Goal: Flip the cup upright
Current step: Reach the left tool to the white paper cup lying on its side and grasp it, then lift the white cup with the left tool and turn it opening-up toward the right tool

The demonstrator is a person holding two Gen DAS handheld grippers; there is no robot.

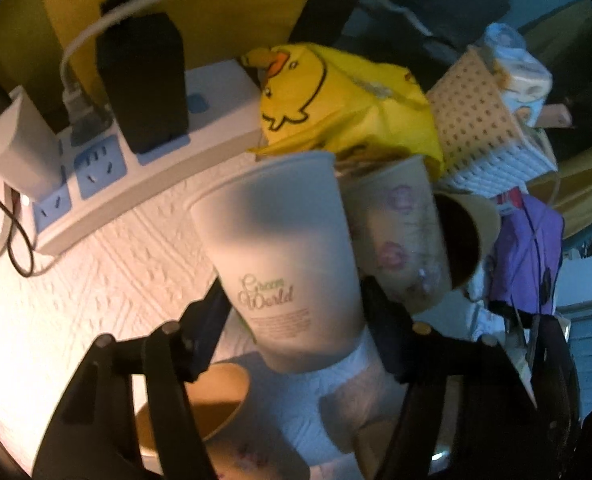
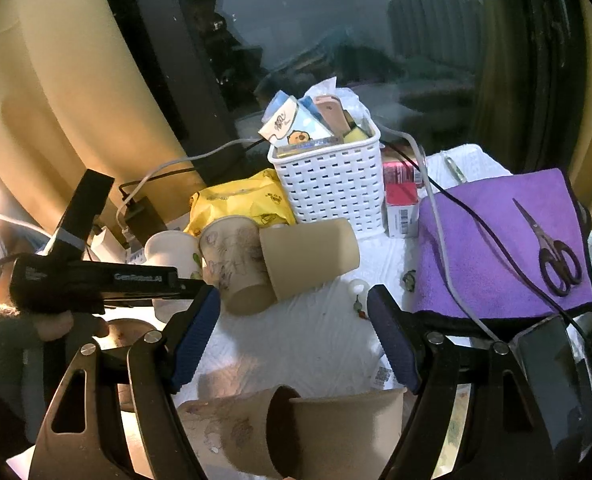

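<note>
My left gripper (image 1: 296, 300) is shut on a white "Green World" paper cup (image 1: 287, 256) and holds it tilted above the white cloth. The same cup (image 2: 167, 254) shows in the right wrist view beside the left gripper's body (image 2: 95, 278). A printed beige cup (image 1: 400, 232) leans behind it, also seen in the right wrist view (image 2: 235, 264). A plain brown cup (image 2: 310, 254) lies on its side against the printed one. My right gripper (image 2: 293, 320) is open and empty over the cloth. Two more cups (image 2: 296, 432) lie on their sides below it.
A white power strip (image 1: 135, 168) with plugs runs along the back left. A yellow duck bag (image 1: 336, 100) and a white basket (image 2: 332, 188) stand behind the cups. A purple towel (image 2: 496, 240) with scissors (image 2: 552, 256) lies at the right. A brown cup (image 1: 211, 408) sits under my left gripper.
</note>
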